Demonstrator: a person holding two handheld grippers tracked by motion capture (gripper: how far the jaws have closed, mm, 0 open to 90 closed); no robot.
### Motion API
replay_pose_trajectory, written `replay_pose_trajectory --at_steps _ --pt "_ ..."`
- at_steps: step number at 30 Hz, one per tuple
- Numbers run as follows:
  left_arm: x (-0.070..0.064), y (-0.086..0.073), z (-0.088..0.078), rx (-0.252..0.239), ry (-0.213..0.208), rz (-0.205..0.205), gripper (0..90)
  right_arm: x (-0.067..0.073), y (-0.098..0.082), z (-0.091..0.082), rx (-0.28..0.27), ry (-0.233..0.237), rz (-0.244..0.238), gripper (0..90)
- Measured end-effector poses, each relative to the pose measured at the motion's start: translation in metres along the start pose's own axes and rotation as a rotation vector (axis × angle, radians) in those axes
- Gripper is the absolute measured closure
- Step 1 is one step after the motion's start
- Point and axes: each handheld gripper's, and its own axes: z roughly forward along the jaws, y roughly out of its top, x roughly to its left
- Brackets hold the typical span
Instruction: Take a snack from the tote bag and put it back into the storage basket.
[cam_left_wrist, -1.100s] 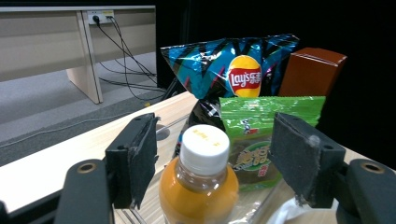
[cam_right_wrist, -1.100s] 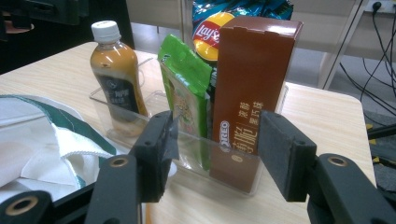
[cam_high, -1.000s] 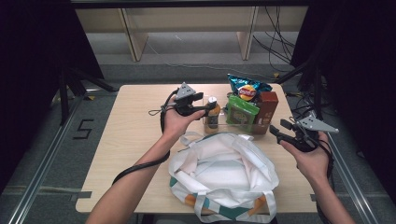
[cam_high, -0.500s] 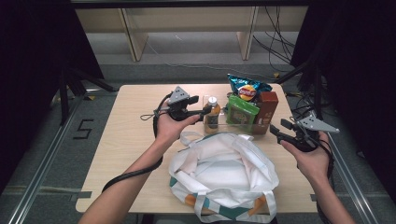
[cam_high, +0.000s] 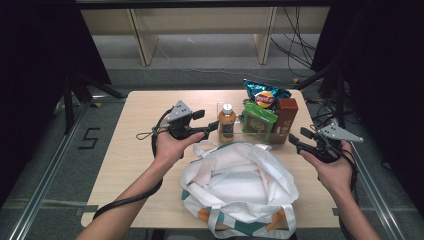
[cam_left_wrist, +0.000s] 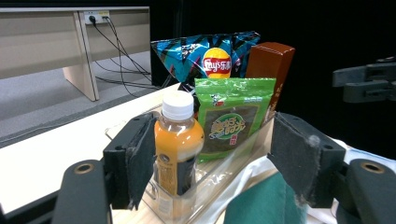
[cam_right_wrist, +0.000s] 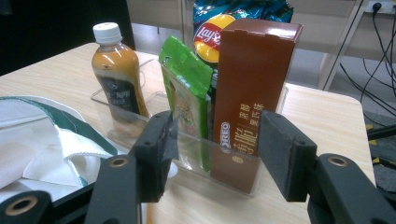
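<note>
In the high view, a clear plastic tray (cam_high: 260, 139) stands on the far part of the light wooden worktop (cam_high: 135, 150). It holds a bottle (cam_high: 227, 121) of orange-brown drink with a white cap, a green snack pouch (cam_high: 260, 120), a blue chip bag (cam_high: 264, 95) and a brown box (cam_high: 286, 117), all upright. A white tote bag (cam_high: 240, 187) with green trim lies slack in front of the tray. The left gripper (cam_high: 206, 121) sits just left of the bottle with its jaws released; the right gripper (cam_high: 299, 140) hovers just right of the box, jaws also released. Around the worktop lie a grey floor, cables and pale shelving.

In the left gripper view, the bottle (cam_left_wrist: 177, 149) stands in the tray's near end, close against the left-hand jaw, with a wide gap to the other; nothing is gripped. The pouch (cam_left_wrist: 232, 119), chip bag (cam_left_wrist: 205, 56) and box (cam_left_wrist: 270, 70) stand behind.

In the right gripper view, the box (cam_right_wrist: 252, 93) stands beyond and between the parted jaws, untouched. The pouch (cam_right_wrist: 187, 93) and bottle (cam_right_wrist: 114, 70) stand to its left inside the tray (cam_right_wrist: 154, 135).
</note>
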Motion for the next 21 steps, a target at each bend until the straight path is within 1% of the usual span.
replay_pose_trajectory --at_steps 2,3,4,5,9,10,11,12,13,14,15,16,21 --pt "-0.001 -0.001 -0.005 0.002 0.001 0.008 30.7 0.0 0.0 0.0 0.0 0.001 0.0 47.4" --pt "-0.002 -0.001 -0.007 0.002 0.0 0.008 30.7 0.002 0.0 -0.001 0.006 0.002 0.025 47.3" --pt "-0.002 -0.002 -0.009 -0.001 -0.002 0.012 30.7 0.002 0.0 -0.001 0.004 -0.001 0.029 47.4" --pt "-0.003 -0.002 -0.011 -0.002 0.0 0.013 30.8 0.002 0.0 0.0 -0.013 -0.008 0.034 47.3" --pt "-0.004 -0.003 -0.02 -0.005 0.011 0.021 31.0 0.002 0.0 0.0 -0.009 -0.005 0.032 47.3" --pt "-0.004 -0.003 -0.023 -0.006 0.012 0.024 30.9 0.002 0.0 0.001 -0.012 -0.006 0.019 47.3" --pt "-0.005 -0.004 -0.024 -0.005 0.013 0.023 30.9 0.002 0.0 0.001 -0.008 0.019 0.023 47.3" --pt "-0.005 -0.005 -0.027 -0.003 0.01 0.026 30.9 0.001 0.0 0.001 -0.008 0.026 0.018 47.3" --pt "-0.006 -0.005 -0.029 0.0 0.01 0.028 30.7 0.001 0.0 0.001 -0.009 0.026 0.017 47.3" --pt "-0.006 -0.006 -0.031 0.003 0.008 0.032 30.6 0.002 0.0 0.001 -0.006 0.021 0.026 47.3" --pt "-0.006 -0.008 -0.035 0.005 0.01 0.034 30.6 0.002 0.001 0.001 -0.005 0.029 0.028 47.2" --pt "-0.006 -0.009 -0.037 0.005 0.01 0.036 30.6 0.004 0.001 -0.001 0.007 0.014 0.048 47.3" --pt "-0.005 -0.015 -0.051 0.003 0.015 0.031 30.6 0.004 0.001 -0.001 0.007 0.014 0.045 47.2"
